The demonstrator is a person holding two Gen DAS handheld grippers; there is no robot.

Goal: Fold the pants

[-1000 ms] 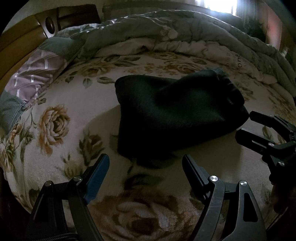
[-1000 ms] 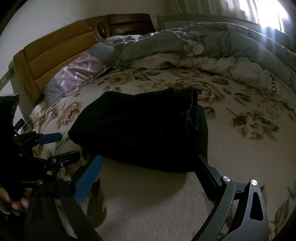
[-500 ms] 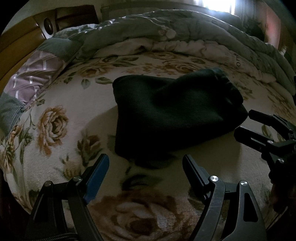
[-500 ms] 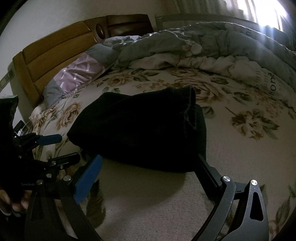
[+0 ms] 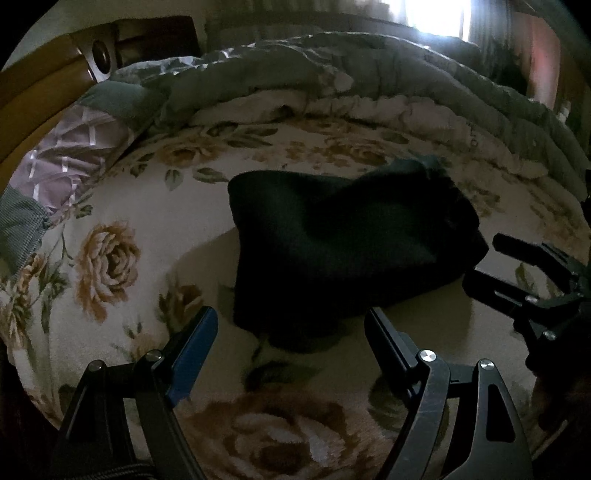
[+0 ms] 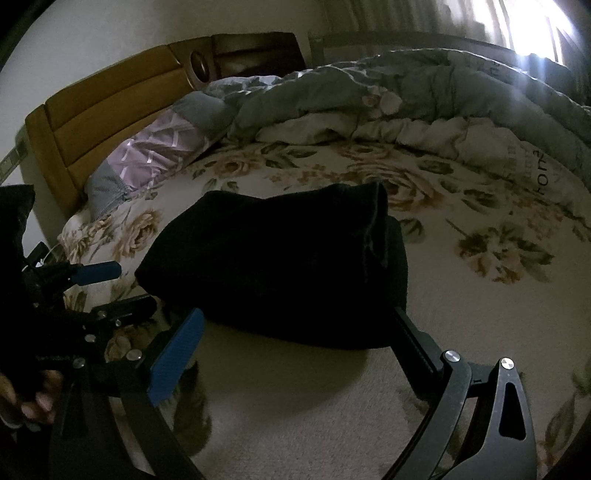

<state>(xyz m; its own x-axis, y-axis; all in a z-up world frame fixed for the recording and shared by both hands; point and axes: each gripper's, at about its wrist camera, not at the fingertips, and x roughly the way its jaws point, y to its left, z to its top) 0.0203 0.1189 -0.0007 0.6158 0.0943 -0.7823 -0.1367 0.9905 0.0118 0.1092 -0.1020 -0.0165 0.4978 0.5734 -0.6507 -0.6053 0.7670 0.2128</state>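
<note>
The dark pants [image 5: 343,243] lie folded into a thick bundle on the floral bed sheet [image 5: 110,258]. They also show in the right wrist view [image 6: 280,266]. My left gripper [image 5: 291,325] is open and empty, just short of the bundle's near edge. My right gripper [image 6: 295,325] is open and empty, at the bundle's near edge with its right finger beside the fabric. The right gripper shows at the right of the left wrist view [image 5: 491,258]. The left gripper shows at the left of the right wrist view [image 6: 118,288].
A bunched grey-green quilt [image 5: 332,70] runs along the far side of the bed. A lilac pillow [image 6: 155,155] lies against the wooden headboard [image 6: 103,107]. A bright window [image 5: 436,14] is behind the quilt.
Both grippers stay open and drift only slightly. The pants have not moved.
</note>
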